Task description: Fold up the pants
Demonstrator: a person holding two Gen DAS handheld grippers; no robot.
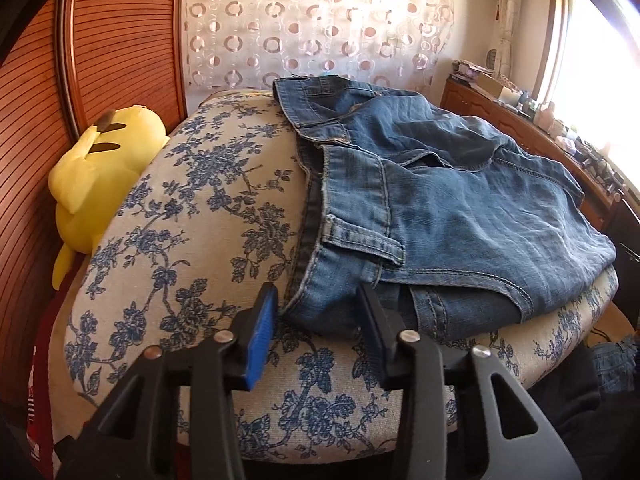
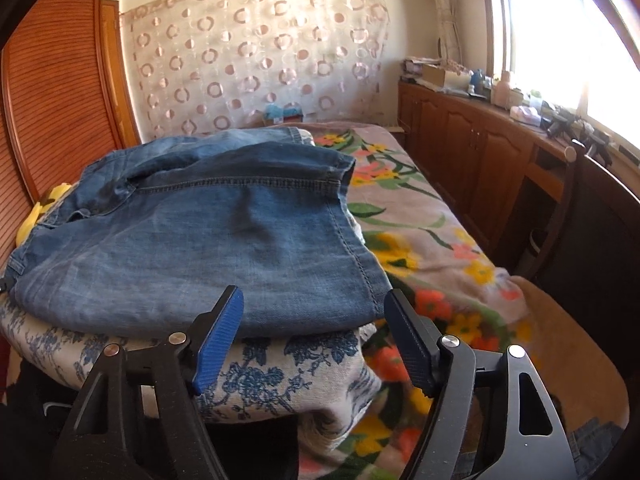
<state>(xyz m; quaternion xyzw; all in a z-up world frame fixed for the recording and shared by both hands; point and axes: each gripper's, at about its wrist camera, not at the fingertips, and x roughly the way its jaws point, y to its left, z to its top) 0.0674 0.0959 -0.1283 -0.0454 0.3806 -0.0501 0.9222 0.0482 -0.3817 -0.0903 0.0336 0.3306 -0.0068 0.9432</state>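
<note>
Blue denim pants lie folded into a thick stack on a cushion with a white-and-blue floral cover, waistband and a belt loop facing the left wrist view, the stack sitting toward the right half of the cushion. Left gripper hovers low at the near edge of the pants, jaws parted, blue pad on its left finger; the near corner of the denim sits between the two fingers, but nothing looks clamped, no pinch on the cloth visible. Right gripper also spread wide, wider than the left, holding nothing; its fingers straddle the near hem of the pants from just in front, left finger tip overlapping the denim edge in view, contact unclear. Cushion rests on a bed with a bright flower-print blanket running off to the right. Yellow plush toy wedged beside the cushion on the left, against a slatted wooden wardrobe door. Sheer curtain with ring pattern on the far wall. Wooden cabinet along the right under a bright window, its top cluttered with small items too blurred to name.
</note>
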